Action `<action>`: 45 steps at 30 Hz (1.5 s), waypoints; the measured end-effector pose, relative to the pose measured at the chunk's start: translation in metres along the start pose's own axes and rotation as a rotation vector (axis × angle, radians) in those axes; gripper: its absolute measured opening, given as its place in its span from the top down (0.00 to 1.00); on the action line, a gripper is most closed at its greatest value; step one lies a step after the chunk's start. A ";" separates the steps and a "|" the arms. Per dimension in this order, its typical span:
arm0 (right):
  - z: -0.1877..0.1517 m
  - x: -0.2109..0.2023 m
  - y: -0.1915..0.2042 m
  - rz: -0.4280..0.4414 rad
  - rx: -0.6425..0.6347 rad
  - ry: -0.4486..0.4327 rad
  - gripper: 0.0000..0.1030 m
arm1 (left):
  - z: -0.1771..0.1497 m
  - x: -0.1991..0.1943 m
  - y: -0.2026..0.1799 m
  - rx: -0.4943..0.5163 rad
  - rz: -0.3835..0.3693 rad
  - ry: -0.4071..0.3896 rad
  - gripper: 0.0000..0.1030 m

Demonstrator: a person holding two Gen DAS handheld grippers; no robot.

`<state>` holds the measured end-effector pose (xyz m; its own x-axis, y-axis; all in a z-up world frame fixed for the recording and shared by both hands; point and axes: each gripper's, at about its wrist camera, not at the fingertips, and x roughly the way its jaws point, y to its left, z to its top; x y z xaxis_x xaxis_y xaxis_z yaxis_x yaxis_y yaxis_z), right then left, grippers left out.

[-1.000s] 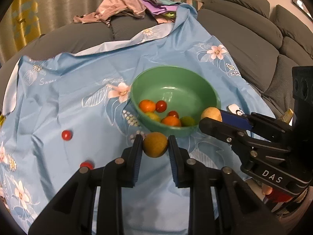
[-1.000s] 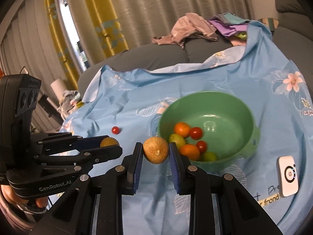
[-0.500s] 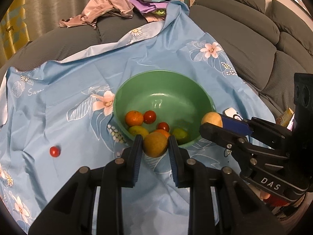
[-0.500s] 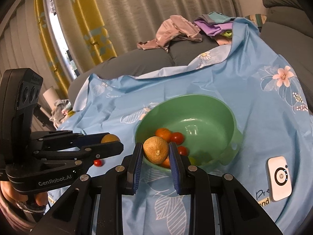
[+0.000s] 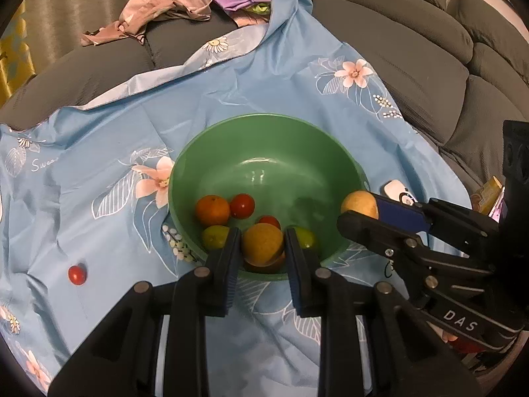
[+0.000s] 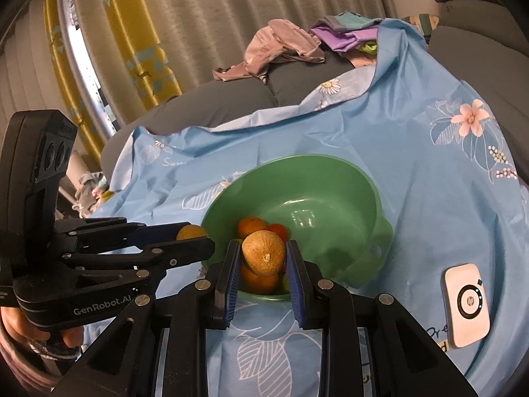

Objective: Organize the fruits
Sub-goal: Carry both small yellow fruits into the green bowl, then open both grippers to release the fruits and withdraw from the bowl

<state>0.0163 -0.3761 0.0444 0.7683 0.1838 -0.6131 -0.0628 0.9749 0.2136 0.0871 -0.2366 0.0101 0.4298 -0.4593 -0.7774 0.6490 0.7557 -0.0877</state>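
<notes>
A green bowl (image 5: 264,142) sits on a blue flowered cloth (image 5: 99,152) and holds oranges, cherry tomatoes and green fruits. My left gripper (image 5: 262,246) is shut on a yellow-orange fruit (image 5: 262,243) over the bowl's near rim. My right gripper (image 6: 263,254) is shut on a brown-yellow round fruit (image 6: 263,253) over the bowl's (image 6: 330,178) near rim. The right gripper's fruit also shows in the left wrist view (image 5: 359,204). One cherry tomato (image 5: 77,274) lies on the cloth left of the bowl.
A white device (image 6: 466,307) lies on the cloth right of the bowl. A heap of clothes (image 5: 172,3) lies at the back. A grey sofa (image 5: 413,49) runs along the right. Curtains (image 6: 132,33) hang behind.
Both grippers moved forward with their fruits, from in front of the bowl to over its near rim. The bowl looks larger and nearer in both views.
</notes>
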 end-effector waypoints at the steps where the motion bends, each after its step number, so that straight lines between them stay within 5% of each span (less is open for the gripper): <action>1: 0.000 0.001 -0.001 0.000 0.000 0.001 0.72 | 0.000 0.002 0.000 0.001 0.000 0.003 0.75; 45: 0.001 0.023 -0.013 -0.039 0.004 0.058 0.72 | 0.007 0.042 0.001 0.015 -0.003 0.075 0.75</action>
<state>0.0353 -0.3847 0.0280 0.7320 0.1530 -0.6640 -0.0312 0.9810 0.1917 0.1104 -0.2580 -0.0187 0.3799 -0.4253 -0.8215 0.6602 0.7467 -0.0813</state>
